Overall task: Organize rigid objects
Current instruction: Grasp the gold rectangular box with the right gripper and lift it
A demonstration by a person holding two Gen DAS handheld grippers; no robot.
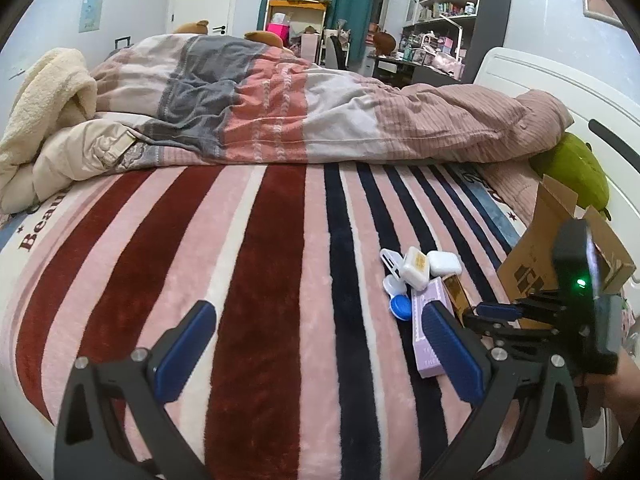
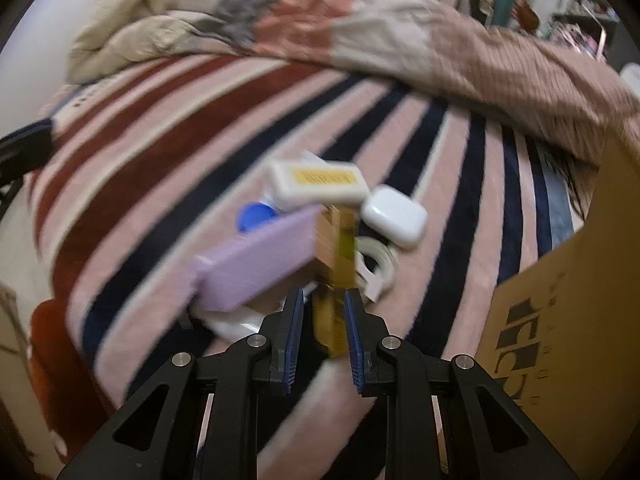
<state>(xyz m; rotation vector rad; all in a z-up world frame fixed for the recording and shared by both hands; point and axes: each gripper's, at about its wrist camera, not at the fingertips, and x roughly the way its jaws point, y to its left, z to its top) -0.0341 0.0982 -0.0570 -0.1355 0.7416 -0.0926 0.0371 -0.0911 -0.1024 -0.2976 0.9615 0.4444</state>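
A small pile of rigid objects lies on the striped bed blanket: a purple box (image 1: 427, 334) (image 2: 256, 258), a gold box (image 1: 456, 291) (image 2: 335, 264), a white case with a yellow label (image 1: 416, 268) (image 2: 318, 184), a white earbud case (image 1: 444, 263) (image 2: 394, 215), a blue lid (image 1: 400, 307) (image 2: 256, 216) and a roll of white tape (image 2: 378, 258). My right gripper (image 2: 323, 332) is shut on the gold box, which stands between its blue pads; it also shows in the left wrist view (image 1: 498, 312). My left gripper (image 1: 316, 344) is open and empty, above the blanket left of the pile.
An open cardboard box (image 1: 560, 264) (image 2: 568, 308) stands right of the pile. A rumpled duvet (image 1: 300, 108) lies across the far bed. A green plush (image 1: 576, 168) sits by the white headboard. Shelves and a desk stand behind.
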